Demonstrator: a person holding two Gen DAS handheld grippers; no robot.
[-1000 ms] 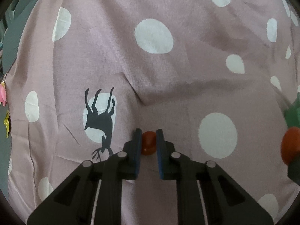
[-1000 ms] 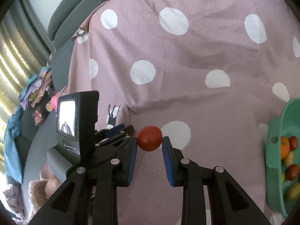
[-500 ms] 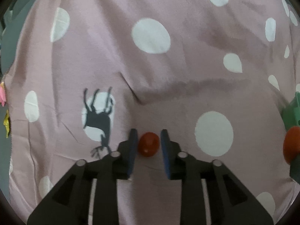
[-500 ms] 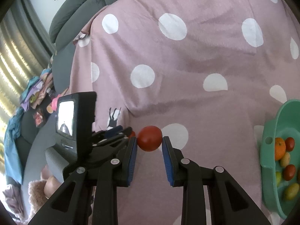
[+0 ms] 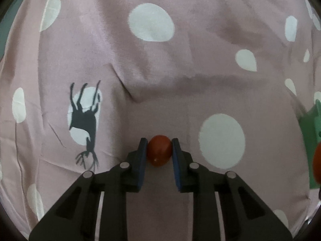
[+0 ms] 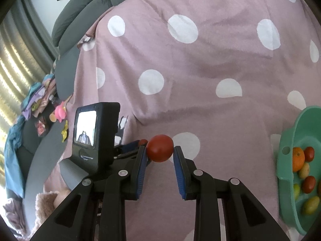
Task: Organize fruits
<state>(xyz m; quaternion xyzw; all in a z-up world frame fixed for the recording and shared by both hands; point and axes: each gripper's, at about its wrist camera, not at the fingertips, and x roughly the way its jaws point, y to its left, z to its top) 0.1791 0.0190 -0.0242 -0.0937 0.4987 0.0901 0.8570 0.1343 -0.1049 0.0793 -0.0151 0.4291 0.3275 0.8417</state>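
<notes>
My left gripper (image 5: pixel 159 149) is shut on a small red tomato (image 5: pixel 159 150), low over the pink polka-dot cloth (image 5: pixel 180 64). My right gripper (image 6: pixel 159 150) is shut on a larger red tomato (image 6: pixel 160 148) and holds it above the cloth. In the right wrist view the left gripper, with its camera box (image 6: pixel 94 134), sits just left of and below my right fingers, its small tomato (image 6: pixel 143 141) peeking out. A green basket (image 6: pixel 289 140) at the right edge holds an orange (image 6: pixel 298 158), red tomatoes and yellow-green fruits.
The cloth covers a wide surface with folds near the middle. A grey sofa (image 6: pixel 80 26) lies at the far left with clothes and toys (image 6: pixel 40 100) on it. The basket's green edge (image 5: pixel 313 124) shows at the right of the left wrist view.
The left gripper opened from a narrow gap, then its pads came against the small tomato, which now sits higher between the tips. The right gripper rose a little, still holding its tomato.
</notes>
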